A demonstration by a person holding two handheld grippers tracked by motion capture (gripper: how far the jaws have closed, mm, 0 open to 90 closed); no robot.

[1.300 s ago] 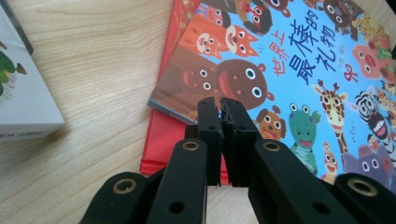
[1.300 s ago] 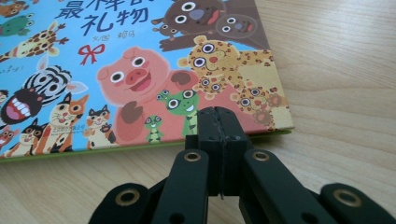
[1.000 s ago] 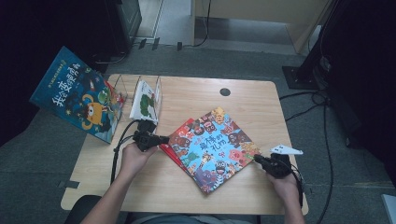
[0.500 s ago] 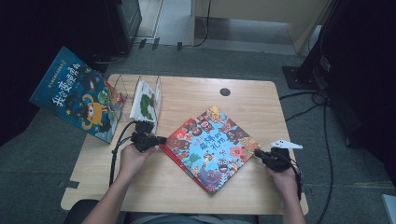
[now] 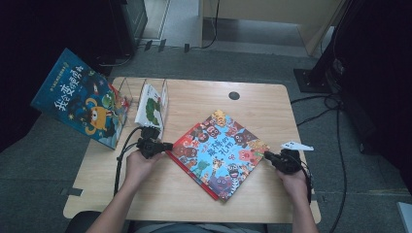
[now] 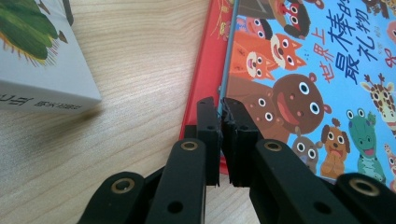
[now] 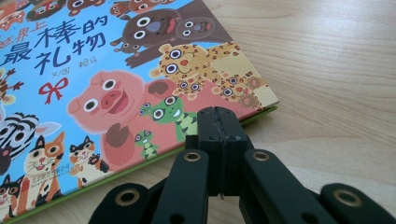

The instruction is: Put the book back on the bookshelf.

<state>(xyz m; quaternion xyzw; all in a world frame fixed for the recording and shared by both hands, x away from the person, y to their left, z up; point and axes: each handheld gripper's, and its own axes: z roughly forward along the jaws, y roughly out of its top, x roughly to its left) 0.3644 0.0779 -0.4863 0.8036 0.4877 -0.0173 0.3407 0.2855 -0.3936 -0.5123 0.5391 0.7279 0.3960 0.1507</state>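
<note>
Taking the animal picture book lying flat in the middle of the table as the landmark: far to its left a blue book leans upright at the table's edge, probably parked out of the working area, and nearer on that side a white book stands in a wire rack, which keeps it vertical. Just off the animal book's left corner the left gripper has its jaws pressed together, their tips meeting right at the edge of the cover; in the left gripper view I cannot tell whether a thin cover edge is pinched between them or nothing is. At the book's right corner the right gripper is likewise closed, tips against the lower edge and apparently empty. Two closed grippers at opposite corners suggest the book is being nudged or squared rather than lifted. Count: three books, one rack, two grippers, and one round hole in the tabletop beyond the book.
</note>
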